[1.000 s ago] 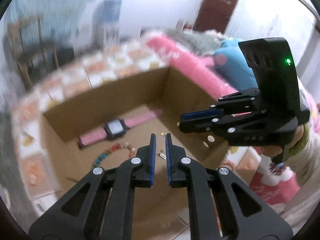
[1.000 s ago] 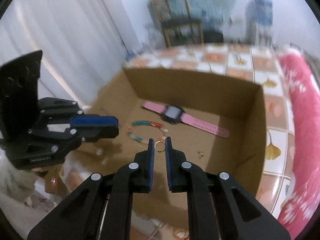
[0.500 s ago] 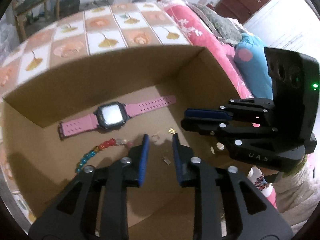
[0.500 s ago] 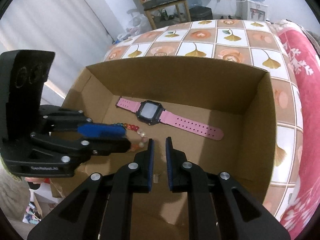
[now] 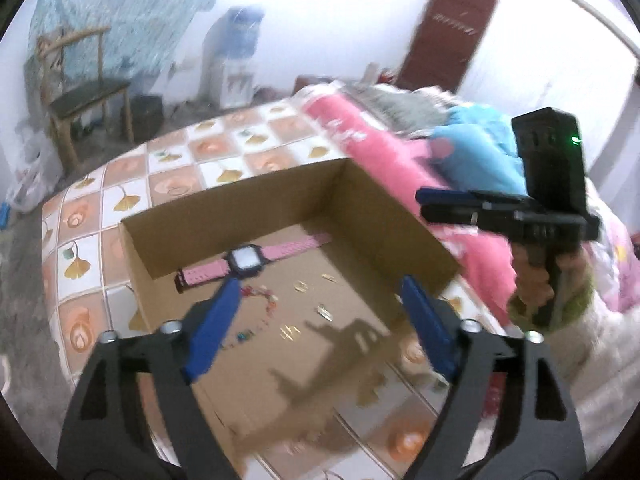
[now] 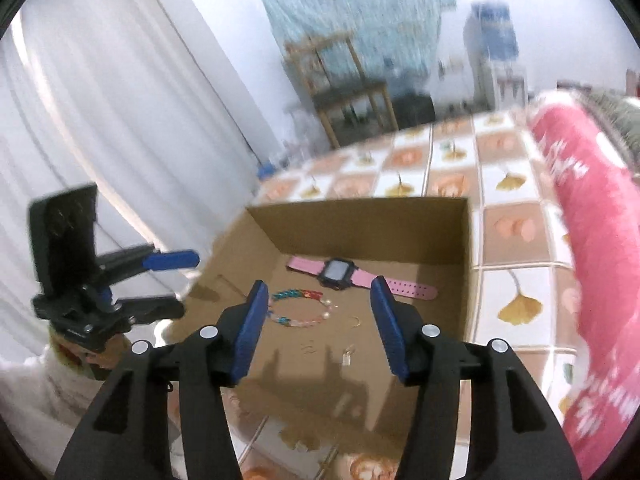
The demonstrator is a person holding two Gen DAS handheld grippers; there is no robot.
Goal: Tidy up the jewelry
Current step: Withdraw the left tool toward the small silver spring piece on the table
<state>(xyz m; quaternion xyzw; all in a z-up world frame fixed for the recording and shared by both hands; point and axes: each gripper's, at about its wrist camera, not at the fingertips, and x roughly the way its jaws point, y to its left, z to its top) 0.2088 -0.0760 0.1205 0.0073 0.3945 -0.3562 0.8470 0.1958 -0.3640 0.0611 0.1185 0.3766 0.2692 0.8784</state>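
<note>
An open cardboard box holds a pink watch, a coloured bead bracelet and several small gold pieces. My left gripper is open and empty, raised above the box's near side. My right gripper is open and empty, raised above the box's near edge. Each gripper shows beside the box in the other's view, the right one and the left one.
The box stands on a table with a tiled leaf-pattern cloth. A pink bedspread lies to the right. A wooden chair and a water dispenser stand at the back. White curtains hang at the left.
Both grippers have opened wide and pulled up and back from the box floor. The small gold pieces now lie loose on the box floor.
</note>
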